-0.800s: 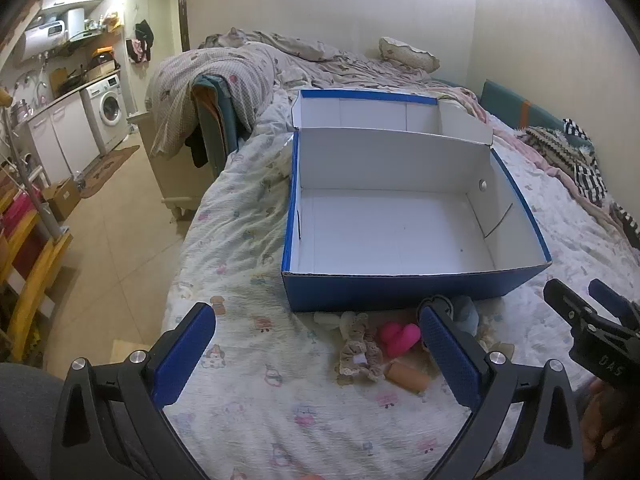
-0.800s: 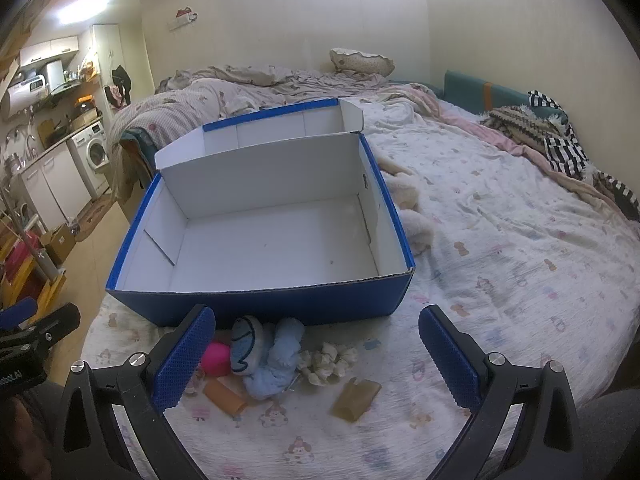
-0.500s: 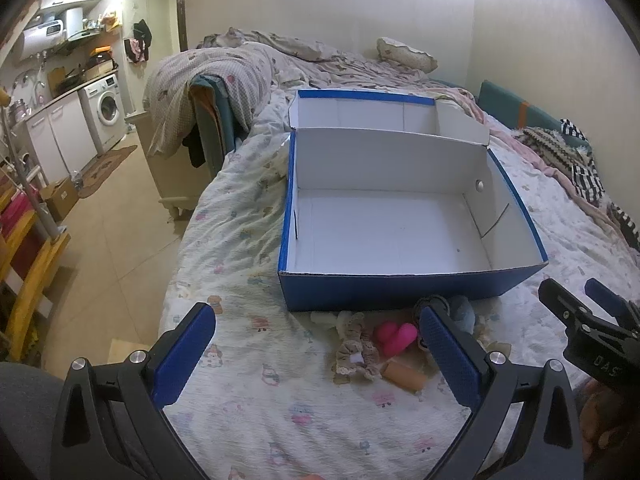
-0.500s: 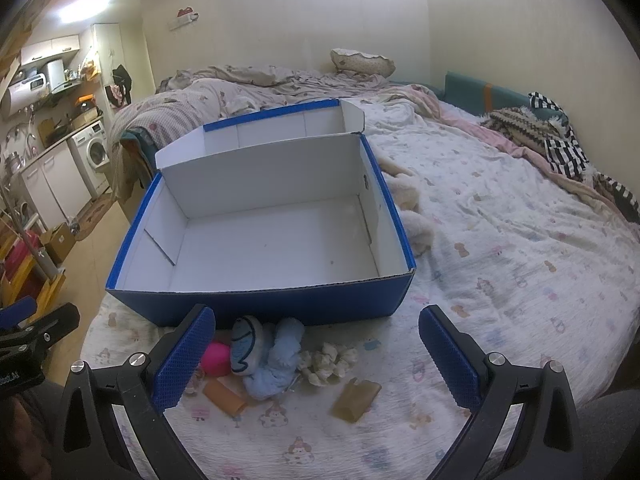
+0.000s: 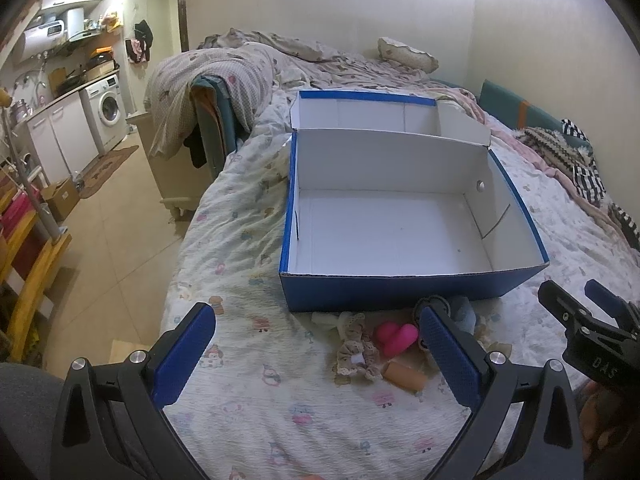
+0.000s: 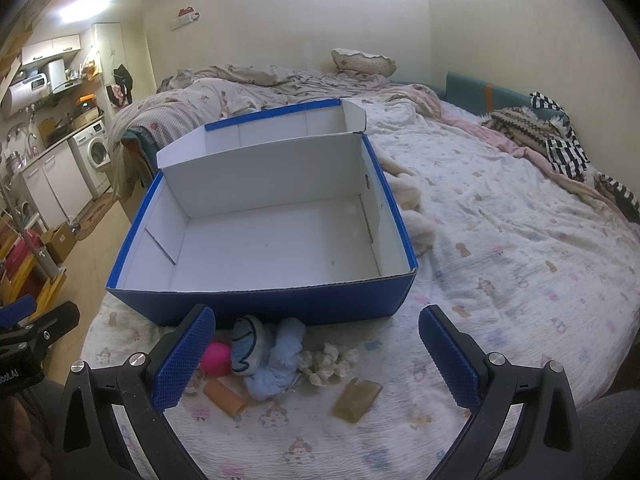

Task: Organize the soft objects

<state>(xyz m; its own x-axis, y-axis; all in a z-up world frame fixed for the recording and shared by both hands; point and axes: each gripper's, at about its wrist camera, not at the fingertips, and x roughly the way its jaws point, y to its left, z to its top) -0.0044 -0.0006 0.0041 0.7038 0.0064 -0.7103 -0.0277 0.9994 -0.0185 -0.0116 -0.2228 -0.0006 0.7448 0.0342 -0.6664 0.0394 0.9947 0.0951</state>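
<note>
Left tool (image 5: 316, 352) spread wide, empty | right tool (image 6: 316, 352) spread wide, empty | soft toys (image 6: 264, 356) heaped on bed (image 6: 500, 248) just before open blue box (image 6: 260, 296), likely awaiting sorting inside

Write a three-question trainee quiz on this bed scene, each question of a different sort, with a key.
1. True or false: the blue box already holds a toy.
2. Multiple choice: the pink toy lies (A) inside the box, (B) on the bed in front of the box, (C) on the floor.
3. Fill in: the jaws of the left gripper and the right gripper stand ____.

Key: 1 false, the box is empty; 2 B; 3 open, with nothing held.
</note>
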